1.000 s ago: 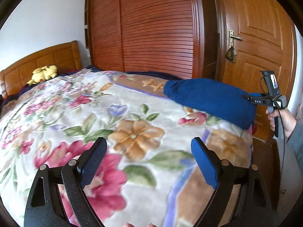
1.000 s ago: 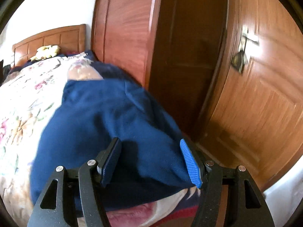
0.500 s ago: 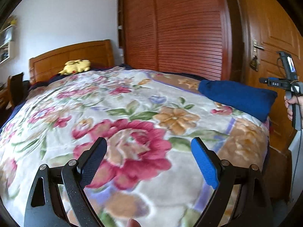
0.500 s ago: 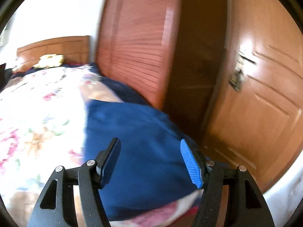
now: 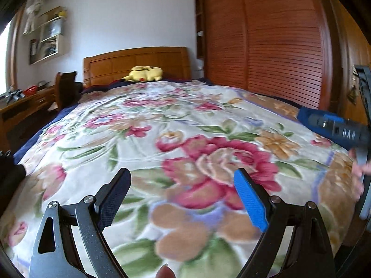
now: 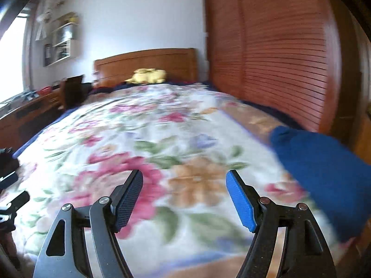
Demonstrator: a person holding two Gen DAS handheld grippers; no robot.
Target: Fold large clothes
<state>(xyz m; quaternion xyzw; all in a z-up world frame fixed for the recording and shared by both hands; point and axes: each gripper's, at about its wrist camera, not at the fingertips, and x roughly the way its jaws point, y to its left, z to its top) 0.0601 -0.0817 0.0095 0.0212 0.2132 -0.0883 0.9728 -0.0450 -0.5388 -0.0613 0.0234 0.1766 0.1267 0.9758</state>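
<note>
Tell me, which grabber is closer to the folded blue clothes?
The right gripper. The blue garment lies just beside its blue finger; in the left gripper view it sits far off at the bed's right edge.

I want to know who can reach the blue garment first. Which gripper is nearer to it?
Right. The right gripper hangs over the floral blanket with the blue garment just to its right. The left gripper is further left, beyond the right one.

A floral-covered bed (image 5: 143, 125) with wooden headboard (image 5: 136, 62) stands beside a slatted wooden wardrobe (image 5: 278, 46), white wall (image 5: 129, 16) behind
</note>
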